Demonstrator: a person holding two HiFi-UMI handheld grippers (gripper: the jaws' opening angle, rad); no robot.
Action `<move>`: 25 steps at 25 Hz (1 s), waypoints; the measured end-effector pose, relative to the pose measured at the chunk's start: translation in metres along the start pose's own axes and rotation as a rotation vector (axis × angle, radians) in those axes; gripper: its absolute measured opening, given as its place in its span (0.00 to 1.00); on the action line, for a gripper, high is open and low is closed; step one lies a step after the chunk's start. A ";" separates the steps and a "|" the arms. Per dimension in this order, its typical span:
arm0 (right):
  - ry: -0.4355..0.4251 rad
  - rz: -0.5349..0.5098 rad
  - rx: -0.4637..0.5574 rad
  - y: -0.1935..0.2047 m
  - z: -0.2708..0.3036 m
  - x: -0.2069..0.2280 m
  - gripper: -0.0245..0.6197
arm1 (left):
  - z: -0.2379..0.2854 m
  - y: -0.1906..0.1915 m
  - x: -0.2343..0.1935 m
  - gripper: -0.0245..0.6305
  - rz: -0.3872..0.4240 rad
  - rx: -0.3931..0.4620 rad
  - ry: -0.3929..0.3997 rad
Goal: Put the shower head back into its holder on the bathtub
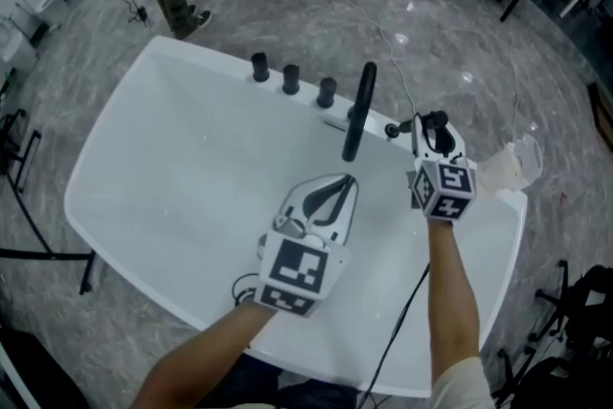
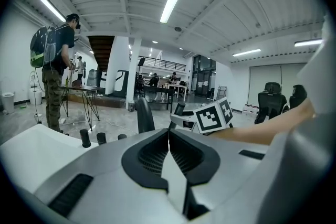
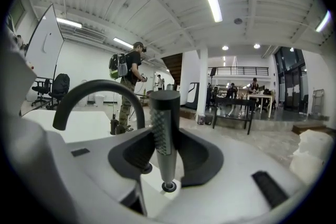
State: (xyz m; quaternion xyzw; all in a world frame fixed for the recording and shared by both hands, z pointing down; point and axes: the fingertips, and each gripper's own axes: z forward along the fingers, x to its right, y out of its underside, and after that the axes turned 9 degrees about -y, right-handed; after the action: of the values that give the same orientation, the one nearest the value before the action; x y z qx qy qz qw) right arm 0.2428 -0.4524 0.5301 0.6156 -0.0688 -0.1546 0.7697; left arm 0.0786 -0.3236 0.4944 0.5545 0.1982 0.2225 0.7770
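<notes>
**Right gripper** [image 3: 163, 135]: jaws partway apart and clamped on the shower head [image 3: 164, 113], which stands upright between them.

**Holder ring** [image 3: 168, 186]: directly below the jaws on the bathtub [image 1: 172, 168] rim. The shower head's foot meets it, but I cannot tell whether it is fully seated.

**Progress:** judged nearly done. What remains is to press it home and let go.

**Left gripper** [image 2: 168, 132]: off to the right gripper's left, jaws together and empty.

**Spout** [image 3: 100, 94]: beyond the right gripper, to its left.
</notes>
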 end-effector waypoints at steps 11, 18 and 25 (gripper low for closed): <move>-0.005 0.024 -0.092 0.037 0.037 0.014 0.25 | 0.001 0.012 -0.015 0.06 0.000 -0.018 -0.024; -0.008 0.027 -0.128 0.054 0.047 0.015 0.25 | -0.006 0.017 -0.025 0.06 -0.005 -0.029 -0.045; 0.011 0.095 -0.112 0.055 0.060 0.030 0.25 | -0.006 0.023 -0.030 0.06 -0.008 -0.037 -0.055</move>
State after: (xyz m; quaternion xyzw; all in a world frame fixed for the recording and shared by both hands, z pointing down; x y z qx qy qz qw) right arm 0.2619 -0.5066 0.5945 0.5684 -0.0849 -0.1180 0.8098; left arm 0.0472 -0.3293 0.5158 0.5454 0.1747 0.2075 0.7931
